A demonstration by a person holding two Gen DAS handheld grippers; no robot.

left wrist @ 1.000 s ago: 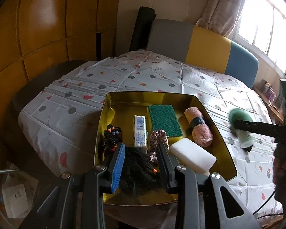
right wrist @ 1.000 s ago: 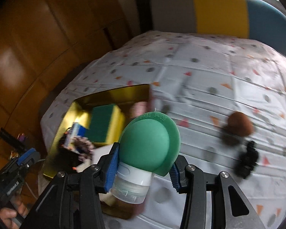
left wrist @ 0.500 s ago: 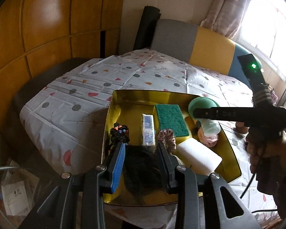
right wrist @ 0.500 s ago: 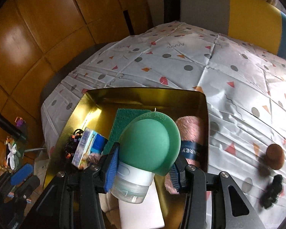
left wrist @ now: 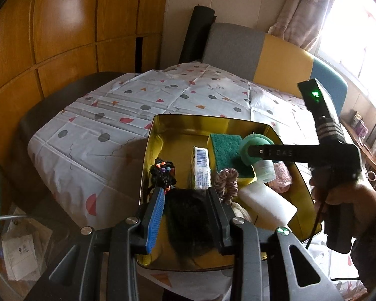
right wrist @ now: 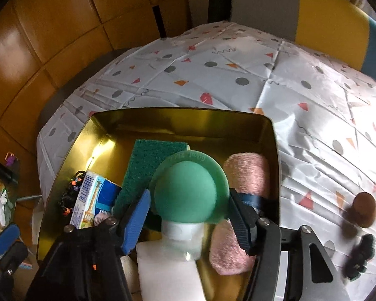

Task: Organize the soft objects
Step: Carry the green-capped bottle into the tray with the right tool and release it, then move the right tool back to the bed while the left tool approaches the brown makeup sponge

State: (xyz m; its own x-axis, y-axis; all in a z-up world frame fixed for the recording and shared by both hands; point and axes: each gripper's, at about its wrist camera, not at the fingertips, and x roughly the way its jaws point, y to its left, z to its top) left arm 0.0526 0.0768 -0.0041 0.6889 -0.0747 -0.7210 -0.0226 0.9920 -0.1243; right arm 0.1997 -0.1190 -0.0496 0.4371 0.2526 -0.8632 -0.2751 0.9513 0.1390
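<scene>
A gold tin tray (left wrist: 153,150) (right wrist: 70,163) on the table holds a green scouring sponge (left wrist: 223,145) (right wrist: 148,160), a pink rolled towel (right wrist: 248,175), a white foam block (left wrist: 265,200) (right wrist: 168,271), a tissue pack (left wrist: 201,166) (right wrist: 90,200), a scrunchie (left wrist: 226,178), beaded hair ties (left wrist: 163,173) and a black fuzzy item (left wrist: 188,215). My right gripper (right wrist: 188,205) (left wrist: 257,150) is shut on a green squeeze bottle (right wrist: 185,195) (left wrist: 253,145), held inside the tray above the sponge and foam. My left gripper (left wrist: 185,200) is open over the black fuzzy item.
A brown round object (right wrist: 363,209) and a dark fuzzy item (right wrist: 359,253) lie on the patterned tablecloth (right wrist: 238,75) right of the tray. A grey, yellow and blue bench back (left wrist: 263,50) stands behind the table. Wooden panels are at the left.
My right gripper has carried the green bottle from over the tablecloth leftward into the tray and lowered it over the sponge. My left gripper stayed open near the tray's front.
</scene>
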